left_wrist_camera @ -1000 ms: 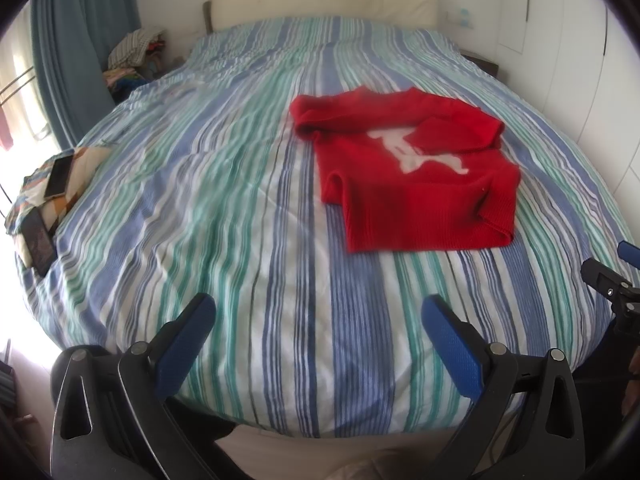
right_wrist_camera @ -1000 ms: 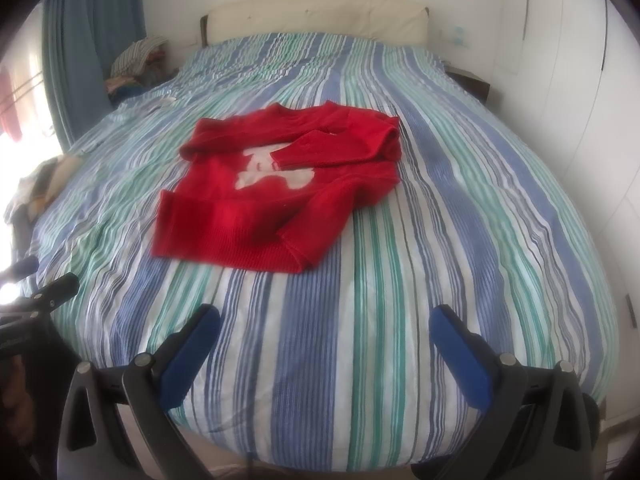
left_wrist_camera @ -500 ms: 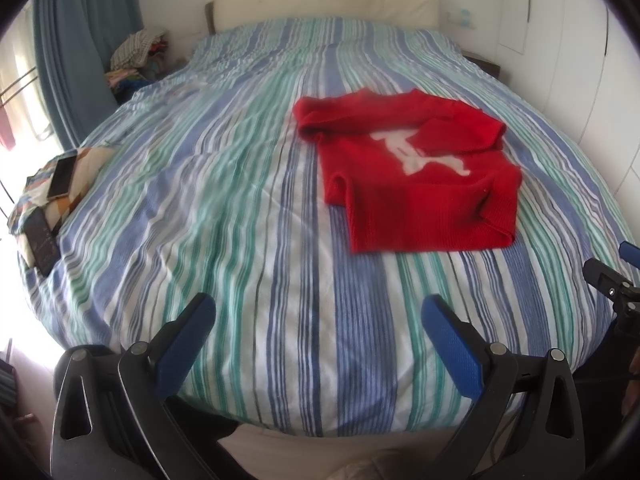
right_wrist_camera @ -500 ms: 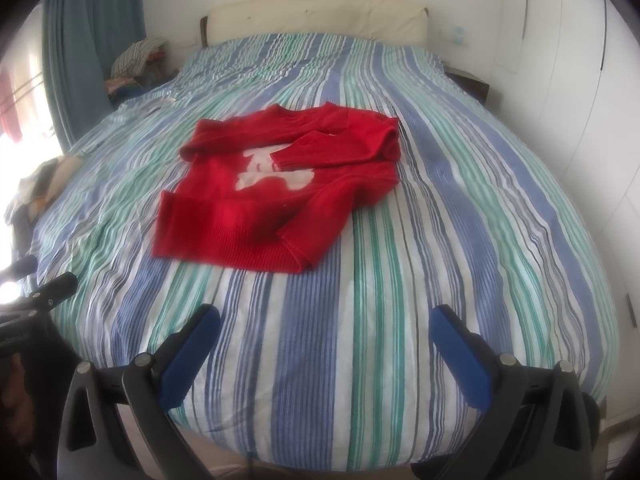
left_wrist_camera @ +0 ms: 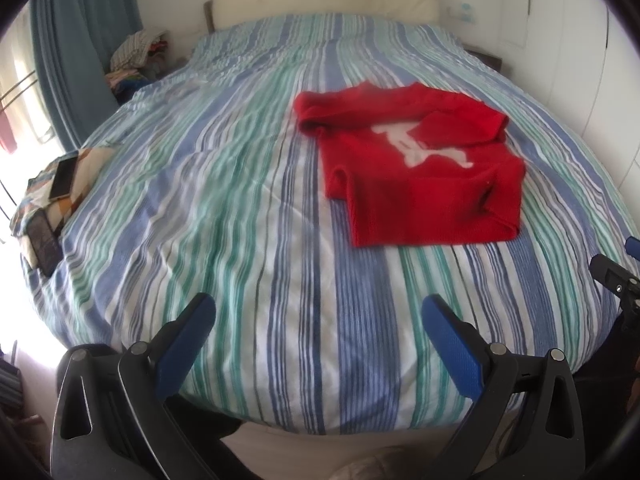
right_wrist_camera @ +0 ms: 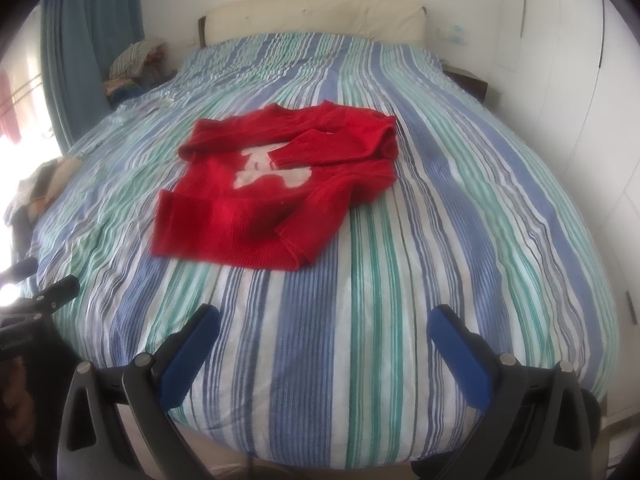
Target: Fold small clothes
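Ahead of both tongs, well apart from them, the red jumper (left_wrist_camera: 416,172) lies half-folded on the striped bed (left_wrist_camera: 240,200), barely nearer than a second ago, left tongs (left_wrist_camera: 316,316) and right tongs (right_wrist_camera: 322,324) gaping wide, empty, grasp pending.

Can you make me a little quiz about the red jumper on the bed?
1. True or false: the left hand-held gripper is holding the red jumper.
2. What covers the bed under the jumper? A) plain white sheet B) striped cover C) towel
3. Fill in: the jumper's front shows a ___ coloured shape.

Key: 1 false, both the left and the right hand-held gripper are open and short of the jumper. 2 B. 3 white.
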Demonstrator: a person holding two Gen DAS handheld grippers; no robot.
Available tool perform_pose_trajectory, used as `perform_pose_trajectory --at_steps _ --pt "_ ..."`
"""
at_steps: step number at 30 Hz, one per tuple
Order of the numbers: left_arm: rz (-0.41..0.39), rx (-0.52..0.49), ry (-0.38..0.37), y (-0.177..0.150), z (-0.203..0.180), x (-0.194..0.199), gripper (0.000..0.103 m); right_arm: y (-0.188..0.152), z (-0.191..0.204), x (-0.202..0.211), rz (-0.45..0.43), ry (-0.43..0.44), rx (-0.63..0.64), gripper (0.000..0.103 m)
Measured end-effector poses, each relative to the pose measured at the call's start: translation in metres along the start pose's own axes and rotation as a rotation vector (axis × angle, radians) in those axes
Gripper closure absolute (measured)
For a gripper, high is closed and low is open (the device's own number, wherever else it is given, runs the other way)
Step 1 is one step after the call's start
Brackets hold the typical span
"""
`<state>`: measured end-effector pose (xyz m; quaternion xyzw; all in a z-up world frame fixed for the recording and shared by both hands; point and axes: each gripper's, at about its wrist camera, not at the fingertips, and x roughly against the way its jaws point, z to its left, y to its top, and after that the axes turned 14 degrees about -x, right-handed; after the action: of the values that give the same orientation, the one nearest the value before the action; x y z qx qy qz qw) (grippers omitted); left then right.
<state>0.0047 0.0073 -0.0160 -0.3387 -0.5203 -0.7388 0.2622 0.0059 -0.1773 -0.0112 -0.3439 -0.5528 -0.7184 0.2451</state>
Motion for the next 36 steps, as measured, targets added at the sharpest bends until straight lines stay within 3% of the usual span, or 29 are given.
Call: perform_pose_trajectory --at_steps 36 --pt "0.01 -0.004 0.009 -0.0021 0.0002 -0.0046 0.0 -0.0046 0.0028 -0.0072 0.02 0.004 0.008 0.0"
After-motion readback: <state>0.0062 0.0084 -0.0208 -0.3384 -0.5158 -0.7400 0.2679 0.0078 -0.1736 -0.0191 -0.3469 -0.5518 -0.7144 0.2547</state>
